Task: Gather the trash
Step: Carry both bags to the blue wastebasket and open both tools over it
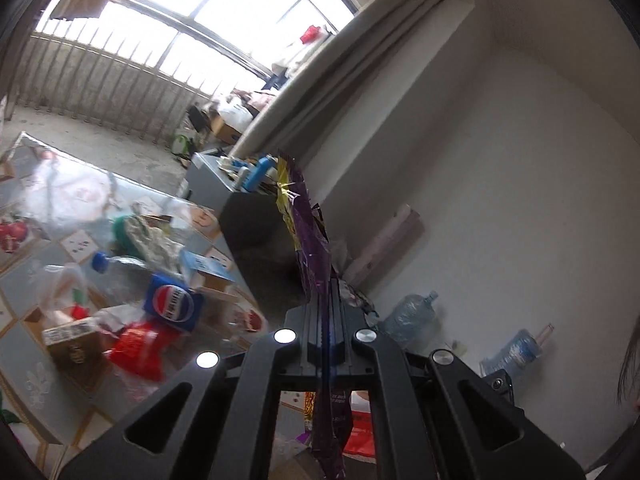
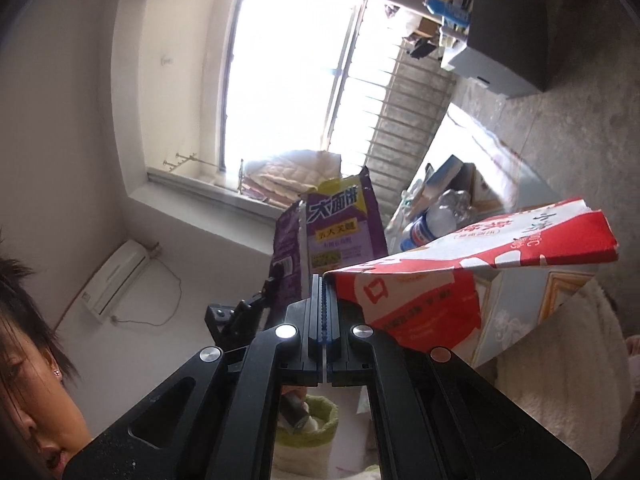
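My left gripper (image 1: 329, 285) is shut on a purple and yellow snack wrapper (image 1: 308, 240). In the left wrist view the wrapper stands edge-on, sticking out past the fingertips and hanging down behind them. The right wrist view shows the same purple wrapper (image 2: 344, 232) face-on, just beyond my right gripper (image 2: 323, 278). That gripper is shut on the corner of a red and white snack bag (image 2: 460, 264), which fans out to the right. More trash lies on the table (image 1: 24, 280) at the left: a blue Pepsi pack (image 1: 174, 304), a red wrapper (image 1: 140, 344) and a clear bottle with a blue cap (image 1: 100, 261).
A bin with a yellow-green liner (image 2: 312, 416) shows below, between the right gripper's arms. A grey cabinet (image 1: 212, 178) stands beyond the table. Two large water jugs (image 1: 412, 316) stand on the floor by the wall. A person's head (image 2: 24, 360) is close at the lower left.
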The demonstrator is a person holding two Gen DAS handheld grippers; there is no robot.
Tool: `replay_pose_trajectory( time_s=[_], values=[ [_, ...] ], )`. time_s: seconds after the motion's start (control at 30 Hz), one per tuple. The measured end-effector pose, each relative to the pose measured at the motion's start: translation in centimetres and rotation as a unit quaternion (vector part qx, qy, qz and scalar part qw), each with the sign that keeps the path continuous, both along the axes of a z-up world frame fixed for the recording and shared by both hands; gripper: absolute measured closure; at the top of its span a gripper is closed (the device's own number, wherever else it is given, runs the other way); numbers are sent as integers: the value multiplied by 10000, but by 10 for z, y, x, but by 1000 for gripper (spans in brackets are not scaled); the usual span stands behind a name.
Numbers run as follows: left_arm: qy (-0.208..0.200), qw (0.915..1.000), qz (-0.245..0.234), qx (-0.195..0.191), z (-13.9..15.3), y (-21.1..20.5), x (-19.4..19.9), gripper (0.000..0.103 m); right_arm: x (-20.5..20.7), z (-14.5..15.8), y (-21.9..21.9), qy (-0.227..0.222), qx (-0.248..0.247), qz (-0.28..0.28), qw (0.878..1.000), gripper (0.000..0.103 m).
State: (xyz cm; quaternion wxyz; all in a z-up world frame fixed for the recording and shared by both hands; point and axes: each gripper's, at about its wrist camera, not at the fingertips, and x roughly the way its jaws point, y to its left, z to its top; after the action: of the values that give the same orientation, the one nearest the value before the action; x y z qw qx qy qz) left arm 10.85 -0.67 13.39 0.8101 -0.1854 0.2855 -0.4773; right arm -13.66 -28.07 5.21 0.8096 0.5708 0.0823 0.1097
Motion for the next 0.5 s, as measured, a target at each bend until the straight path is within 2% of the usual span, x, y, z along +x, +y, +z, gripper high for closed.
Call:
replay_pose_trajectory(
  time_s=[0.13, 0.27, 0.37, 0.5],
  values=[
    [-168, 9966, -728, 352, 2, -82, -1, 102, -25, -2, -25, 77, -92, -503, 9987, 103],
    [-197, 9836, -1617, 769, -7, -176, -3, 102, -48, -6, -57, 272, -199, -1045, 9939, 103],
    [-350, 9693, -2129, 1177, -22, -249, -11, 102, -57, -18, -82, 613, -241, -1382, 9882, 103],
    [-699, 9429, -2720, 1791, -54, -345, -30, 101, -65, -42, -122, 1243, -260, -1786, 9757, 103]
  ],
)
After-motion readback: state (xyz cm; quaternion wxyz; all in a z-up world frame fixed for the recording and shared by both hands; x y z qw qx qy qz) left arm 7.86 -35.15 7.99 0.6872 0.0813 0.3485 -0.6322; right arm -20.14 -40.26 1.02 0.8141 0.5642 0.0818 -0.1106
